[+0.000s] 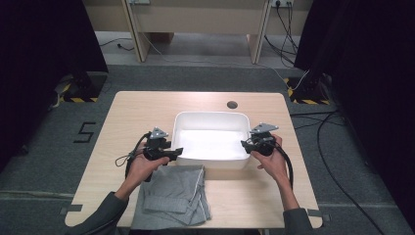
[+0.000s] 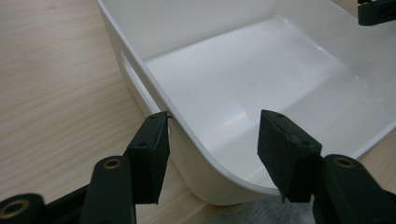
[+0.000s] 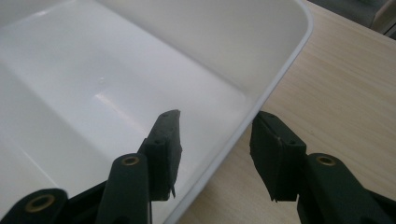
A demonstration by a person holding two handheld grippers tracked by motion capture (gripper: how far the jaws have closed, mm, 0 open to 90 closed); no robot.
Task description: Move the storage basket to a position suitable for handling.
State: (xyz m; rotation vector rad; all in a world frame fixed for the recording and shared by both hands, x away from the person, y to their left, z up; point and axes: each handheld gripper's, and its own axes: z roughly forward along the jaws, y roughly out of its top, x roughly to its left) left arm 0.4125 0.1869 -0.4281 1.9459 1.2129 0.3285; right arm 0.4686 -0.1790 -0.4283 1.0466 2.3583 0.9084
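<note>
Grey carpet surrounds your wooden table (image 1: pixel 132 110); white tub (image 1: pixel 210 119) sits mid-table, grey cloth (image 1: pixel 176 196) at its near-left corner. Left gripper (image 2: pixel 212 140) and right gripper (image 3: pixel 215 140) each straddle a tub wall, jaws part-open, unclamped.

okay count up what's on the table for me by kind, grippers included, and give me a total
White bins: 1, white bin
Grey folded cloths: 1, grey cloth
Handheld grippers: 2, left gripper and right gripper, each straddling a bin wall
Total: 4
</note>
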